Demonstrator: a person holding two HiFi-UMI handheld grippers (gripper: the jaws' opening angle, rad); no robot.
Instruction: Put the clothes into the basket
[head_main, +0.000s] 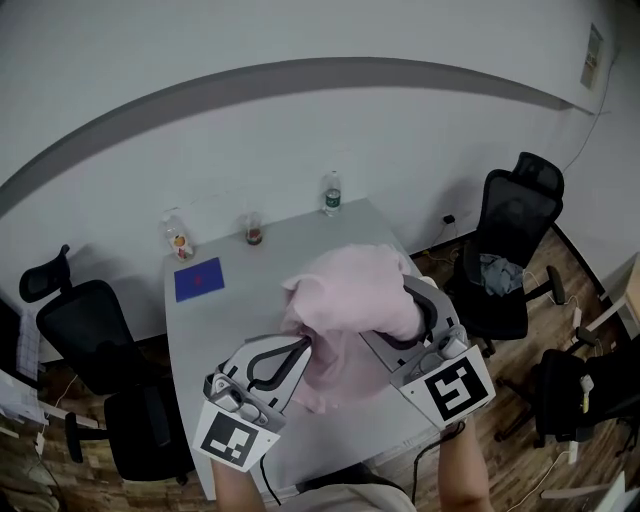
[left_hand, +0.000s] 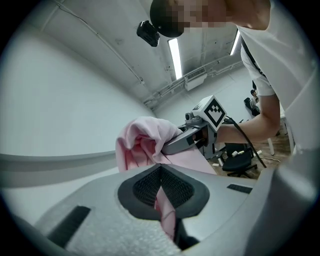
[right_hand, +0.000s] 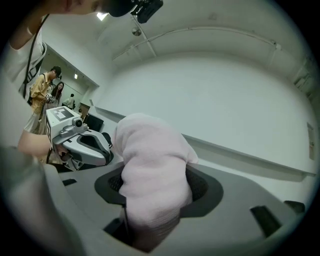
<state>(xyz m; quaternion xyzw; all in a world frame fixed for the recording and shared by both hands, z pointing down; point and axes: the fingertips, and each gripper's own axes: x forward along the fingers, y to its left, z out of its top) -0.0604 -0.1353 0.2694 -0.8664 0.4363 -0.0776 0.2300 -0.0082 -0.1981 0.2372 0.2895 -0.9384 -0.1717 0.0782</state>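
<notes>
A pink garment (head_main: 345, 320) hangs lifted above the white table (head_main: 225, 330), held between both grippers. My left gripper (head_main: 303, 345) is shut on a thin edge of the pink cloth (left_hand: 165, 210), which runs between its dark pads. My right gripper (head_main: 412, 300) is shut on a thick bunch of the same garment (right_hand: 150, 185), which bulges out over its jaws. In the left gripper view the right gripper (left_hand: 192, 137) shows beyond the raised cloth. No basket is in view.
On the table's far side stand a water bottle (head_main: 332, 193), a glass (head_main: 253, 230), a small jar (head_main: 179, 240) and a blue card (head_main: 199, 279). Black office chairs stand at the left (head_main: 90, 340) and right (head_main: 510, 250). People stand in the background of the right gripper view.
</notes>
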